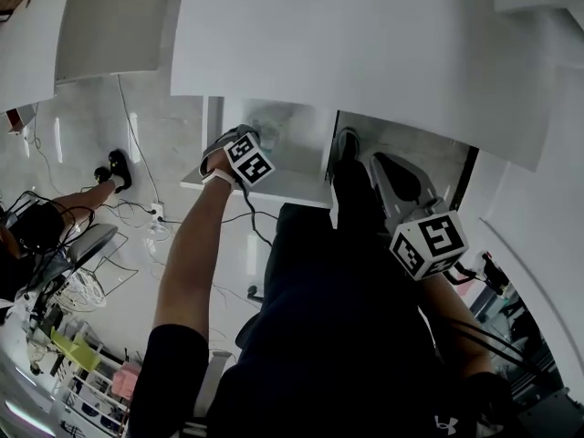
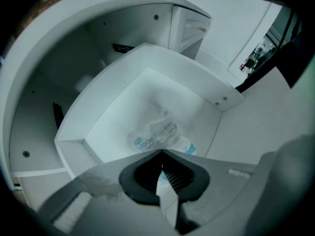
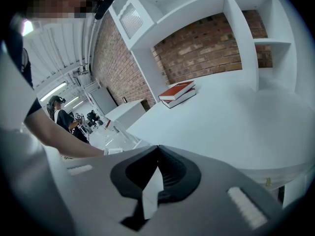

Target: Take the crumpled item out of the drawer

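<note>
**Left gripper (image 2: 161, 152) clamped on crumpled packet (image 2: 156, 135), packet in drawer (image 2: 101, 93)**

Left jaws are closed, tips pinching the packet's near edge. The packet is clear plastic with blue print and lies on the floor of the open white drawer, roughly mid-floor and clear of the walls. Right gripper (image 3: 157, 147): jaws together, nothing between them, held over a white tabletop (image 3: 236, 117). Further back, two red books (image 3: 178, 93) are stacked on that top, near the brick wall (image 3: 206, 50).

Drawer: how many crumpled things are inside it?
1. A crumpled bag lies on the floor of the open drawer, toward its near end. That end is partly hidden, so more could be there.
</note>
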A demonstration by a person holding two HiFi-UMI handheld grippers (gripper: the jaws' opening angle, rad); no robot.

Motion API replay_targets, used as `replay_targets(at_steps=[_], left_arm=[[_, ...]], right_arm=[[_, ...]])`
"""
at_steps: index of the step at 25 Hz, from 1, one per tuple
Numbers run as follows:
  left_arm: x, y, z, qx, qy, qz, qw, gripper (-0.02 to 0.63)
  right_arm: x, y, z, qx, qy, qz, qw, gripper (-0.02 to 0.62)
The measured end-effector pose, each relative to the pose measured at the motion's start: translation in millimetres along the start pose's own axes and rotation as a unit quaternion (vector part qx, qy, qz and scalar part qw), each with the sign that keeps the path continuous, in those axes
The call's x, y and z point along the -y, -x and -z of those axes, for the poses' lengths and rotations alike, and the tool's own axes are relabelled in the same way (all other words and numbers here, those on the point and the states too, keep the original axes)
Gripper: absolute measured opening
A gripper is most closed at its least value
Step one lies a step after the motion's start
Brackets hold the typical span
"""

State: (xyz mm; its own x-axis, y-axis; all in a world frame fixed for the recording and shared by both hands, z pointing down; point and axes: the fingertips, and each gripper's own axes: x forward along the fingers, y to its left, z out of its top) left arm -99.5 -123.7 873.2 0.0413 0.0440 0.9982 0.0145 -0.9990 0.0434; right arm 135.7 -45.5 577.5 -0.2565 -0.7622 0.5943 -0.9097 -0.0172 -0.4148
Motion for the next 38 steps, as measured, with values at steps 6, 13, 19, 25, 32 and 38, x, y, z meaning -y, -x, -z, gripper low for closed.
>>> replay_targets(at_steps=[6,13,19,25,32,38], left_arm=[[0.9,36.1,-8.9,0.029,0.016,-0.007,0.9994,0.005],[-6.8,96.8,-13.2,0.064,0.041,-0.041,0.9962,0.005],[-15.5,165.2,-21.1,0.108,0.069,-0.083,0.9882,0.005],[-16.1,202.8,-30.2,0.152,0.106,-0.103,0.9773,0.005],[-57.0,243.3,-54.3,0.204,0.160,-0.104,0.9603,0.005],[-95.1,240.2,-74.7,0.212,0.195,-0.078,0.9545,0.005]], right_arm=[[-14.1,-8.4,-12.0,0.001,0.016,-0.022,1.000,0.003],[-43.2,-17.1,-37.2,0.006,0.047,-0.061,0.997,0.003],[-66.7,-10.2,-65.2,0.013,0.076,-0.082,0.994,0.003],[-66.7,-3.2,-64.8,0.032,0.081,-0.083,0.993,0.003],[-60.2,12.1,-76.6,0.054,0.077,-0.063,0.994,0.003],[-38.4,34.5,-80.1,0.071,0.056,-0.020,0.996,0.003]])
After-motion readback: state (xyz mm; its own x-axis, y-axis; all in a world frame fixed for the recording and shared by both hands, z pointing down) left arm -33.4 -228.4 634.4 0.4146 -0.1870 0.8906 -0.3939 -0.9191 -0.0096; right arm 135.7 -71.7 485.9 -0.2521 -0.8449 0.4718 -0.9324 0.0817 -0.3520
